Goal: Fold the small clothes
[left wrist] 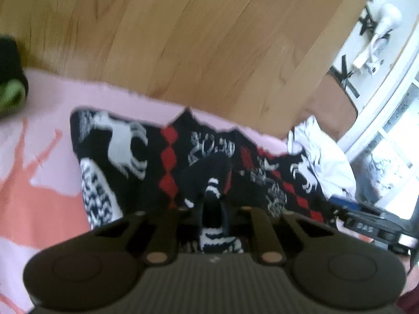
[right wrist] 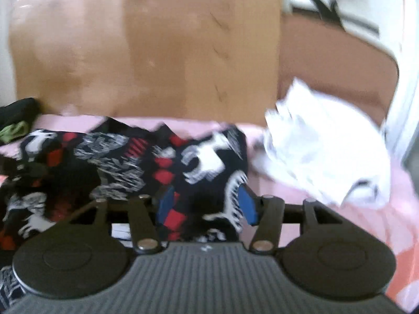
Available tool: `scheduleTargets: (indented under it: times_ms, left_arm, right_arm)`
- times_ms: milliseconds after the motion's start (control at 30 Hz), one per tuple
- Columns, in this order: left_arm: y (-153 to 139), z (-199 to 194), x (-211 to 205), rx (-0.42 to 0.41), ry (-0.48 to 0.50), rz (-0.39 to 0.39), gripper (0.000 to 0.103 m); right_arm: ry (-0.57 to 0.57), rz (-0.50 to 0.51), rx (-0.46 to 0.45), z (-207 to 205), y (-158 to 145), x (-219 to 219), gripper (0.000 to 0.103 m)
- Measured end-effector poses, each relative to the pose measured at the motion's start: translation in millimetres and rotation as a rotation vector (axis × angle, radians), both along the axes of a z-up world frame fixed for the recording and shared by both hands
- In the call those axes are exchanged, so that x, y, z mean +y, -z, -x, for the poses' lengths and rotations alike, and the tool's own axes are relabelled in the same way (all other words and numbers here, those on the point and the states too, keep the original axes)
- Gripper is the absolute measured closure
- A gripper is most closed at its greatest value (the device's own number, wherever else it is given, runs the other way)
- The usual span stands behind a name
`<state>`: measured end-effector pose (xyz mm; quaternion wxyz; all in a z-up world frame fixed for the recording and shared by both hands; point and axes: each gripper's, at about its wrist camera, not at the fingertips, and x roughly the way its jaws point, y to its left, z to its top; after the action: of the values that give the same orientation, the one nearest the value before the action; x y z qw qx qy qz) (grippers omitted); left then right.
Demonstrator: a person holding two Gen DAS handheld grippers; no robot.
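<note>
A pink cloth point(left wrist: 39, 162) is covering the near part of a wooden floor point(left wrist: 183, 39), and the work is happening on it. Lying across the cloth's far edge is the garment in hand, a black patterned piece point(left wrist: 123, 151) with white animals and red diamonds; it is rumpled and bunched in both views, with no clean folded edge showing, so the fold is judged to be at an early stage.

A crumpled white garment point(right wrist: 322, 146) is sitting just beside it on the cloth, apparently waiting its turn. A dark bundle with green point(left wrist: 10, 83) is resting at the cloth's opposite end; whether it is folded cannot be told.

The left gripper point(left wrist: 213, 206) is pinching a raised ridge of the patterned piece, its fingers closed tight on the fabric. The right gripper point(right wrist: 207, 204) is holding its blue-padded fingers point(right wrist: 248, 204) apart with patterned fabric lying between them; whether it is gripping or merely straddling the cloth cannot be told through the blur.

At least two pieces seem left to fold.
</note>
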<state>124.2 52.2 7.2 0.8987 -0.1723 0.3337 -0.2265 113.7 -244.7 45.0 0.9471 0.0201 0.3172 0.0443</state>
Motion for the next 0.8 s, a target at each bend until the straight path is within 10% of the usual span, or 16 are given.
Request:
scheduleTargets:
  times_ms: [133, 300, 600, 700, 800]
  left_arm:
    - [-22.9, 32.4, -10.1, -0.302, -0.054, -0.138, 0.092]
    - [10.0, -6.5, -8.1, -0.046, -0.124, -0.256, 0.091]
    - [3.6, 2.7, -11.3, -0.065, -0.131, -0.298, 0.085]
    - [5.3, 0.6, -7.7, -0.058, -0.132, -0.279, 0.084]
    - [7.6, -4.3, -9.3, -0.054, -0.121, -0.265, 0.08]
  right_arm:
    - [0.046, -0.037, -0.001, -3.2, 12.8, -1.0, 0.063]
    - [0.023, 0.008, -0.016, 1.8, 15.3, 7.2, 0.06]
    - [0.057, -0.122, 0.016, -34.1, 1.9, -15.2, 0.042]
    - [0.035, -0.137, 0.023, -40.2, 5.6, -15.1, 0.079]
    - [0.108, -0.192, -0.015, -33.7, 9.3, -22.2, 0.079]
